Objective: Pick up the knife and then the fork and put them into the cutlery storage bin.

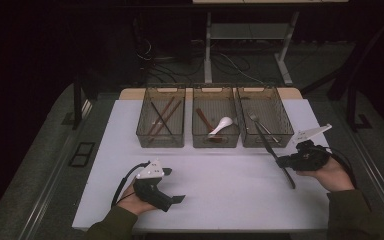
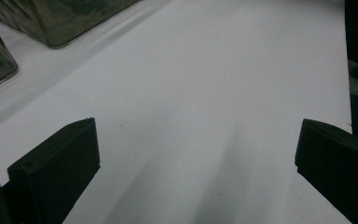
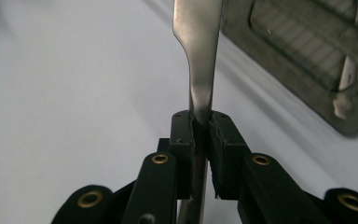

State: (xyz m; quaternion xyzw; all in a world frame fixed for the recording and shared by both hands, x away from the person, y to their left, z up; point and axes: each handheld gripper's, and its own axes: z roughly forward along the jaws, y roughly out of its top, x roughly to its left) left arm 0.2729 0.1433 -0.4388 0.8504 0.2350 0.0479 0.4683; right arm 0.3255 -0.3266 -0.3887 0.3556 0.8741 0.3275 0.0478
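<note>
Steel knife (image 3: 200,60) clamped betw. jaws of right gripper (image 3: 201,128), lifted over white table (image 1: 220,190), tip angled twd right-hand basket (image 1: 280,107) w/ fork (image 1: 258,125) in it. Left gripper (image 2: 196,149) near table's front edge, jaws wide apart, nothing betw. them.

Three mesh baskets stand in a row at the far side of the white table (image 1: 205,195). The middle basket (image 1: 215,144) holds a white spoon (image 1: 222,124) and a brown utensil. The basket (image 1: 160,142) to its left holds brown chopsticks (image 1: 161,119). The basket (image 1: 282,141) to its right holds a metal fork (image 1: 258,122).
</note>
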